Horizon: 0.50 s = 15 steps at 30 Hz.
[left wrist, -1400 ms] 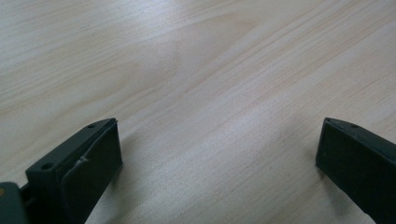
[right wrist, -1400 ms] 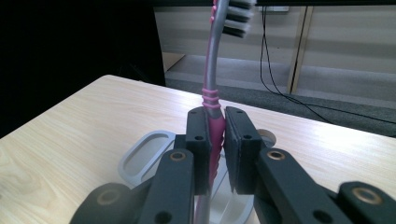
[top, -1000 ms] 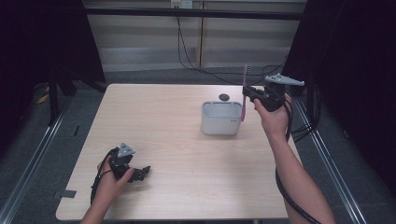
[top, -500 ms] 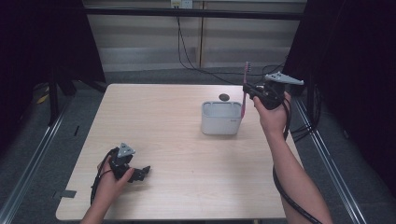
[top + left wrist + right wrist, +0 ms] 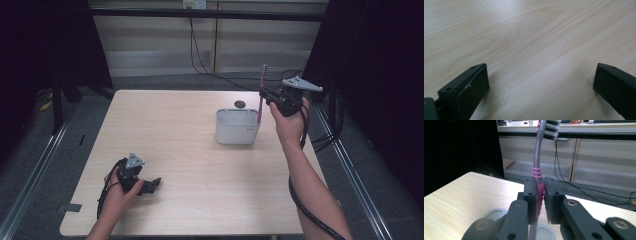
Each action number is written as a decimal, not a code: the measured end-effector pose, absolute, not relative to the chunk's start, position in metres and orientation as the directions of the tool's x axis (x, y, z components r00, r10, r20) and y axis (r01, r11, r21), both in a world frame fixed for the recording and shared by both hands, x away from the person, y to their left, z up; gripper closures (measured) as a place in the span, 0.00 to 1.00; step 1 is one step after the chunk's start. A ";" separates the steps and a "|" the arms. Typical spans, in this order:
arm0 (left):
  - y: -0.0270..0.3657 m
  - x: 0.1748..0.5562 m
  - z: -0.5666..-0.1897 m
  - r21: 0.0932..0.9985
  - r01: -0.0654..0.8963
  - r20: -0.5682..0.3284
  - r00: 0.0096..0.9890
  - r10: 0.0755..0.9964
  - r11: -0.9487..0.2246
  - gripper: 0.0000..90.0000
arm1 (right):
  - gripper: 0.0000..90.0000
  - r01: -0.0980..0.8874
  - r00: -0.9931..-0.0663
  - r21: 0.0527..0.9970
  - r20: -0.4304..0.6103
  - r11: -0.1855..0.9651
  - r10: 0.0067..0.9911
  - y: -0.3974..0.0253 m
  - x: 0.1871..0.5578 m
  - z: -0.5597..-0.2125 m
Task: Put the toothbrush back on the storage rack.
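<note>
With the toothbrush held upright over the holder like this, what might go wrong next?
1. The right claw pinches the pink toothbrush on a narrow part of its handle; it may pivot or slip between the jaws.
2. Its lower end hangs near the right rim of the white holder; it could catch the rim and nudge the light holder.
3. The left claw rests open far away, unable to steady the holder.

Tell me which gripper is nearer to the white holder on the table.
Right. The right gripper hangs just above the white holder's right end, clamped on a pink toothbrush held upright over it. The left gripper rests open on the table near its front left corner, far from the holder.
</note>
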State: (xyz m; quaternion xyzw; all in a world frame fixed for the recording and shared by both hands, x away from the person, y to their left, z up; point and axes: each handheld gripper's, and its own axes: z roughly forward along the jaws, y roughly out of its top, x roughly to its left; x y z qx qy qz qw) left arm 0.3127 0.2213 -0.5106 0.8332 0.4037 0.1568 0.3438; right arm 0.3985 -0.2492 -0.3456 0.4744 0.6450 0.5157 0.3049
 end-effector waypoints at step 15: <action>0.221 0.313 -0.511 0.700 0.565 -0.017 0.625 0.781 -0.437 0.00 | 0.90 0.284 -0.350 0.959 0.103 0.001 0.931 -0.245 0.410 -0.356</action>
